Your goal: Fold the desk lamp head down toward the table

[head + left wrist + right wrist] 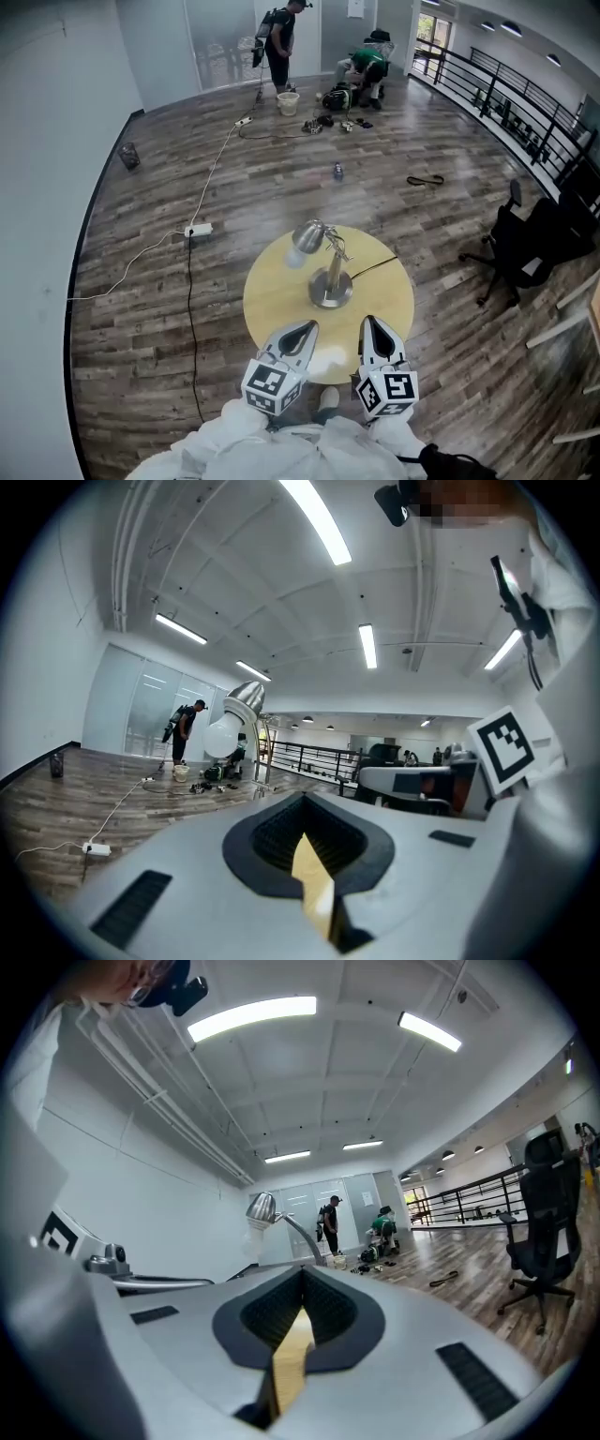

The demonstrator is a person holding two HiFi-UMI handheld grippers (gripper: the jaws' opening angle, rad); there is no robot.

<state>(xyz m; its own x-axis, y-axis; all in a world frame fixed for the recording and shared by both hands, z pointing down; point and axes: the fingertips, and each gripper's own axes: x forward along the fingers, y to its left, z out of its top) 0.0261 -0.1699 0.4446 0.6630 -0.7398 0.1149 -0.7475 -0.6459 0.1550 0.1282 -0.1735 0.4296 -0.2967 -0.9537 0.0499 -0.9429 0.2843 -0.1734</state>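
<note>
The lamp head (307,236) is up, not yet folded; the left hand-held gripper (302,331) and right hand-held gripper (372,328) are pressed together, empty, not touching it.

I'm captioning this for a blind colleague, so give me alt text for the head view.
A silver desk lamp stands on a round yellow table, its head raised. The left gripper and right gripper, both shut and empty, point at it from the table's near edge.
</note>
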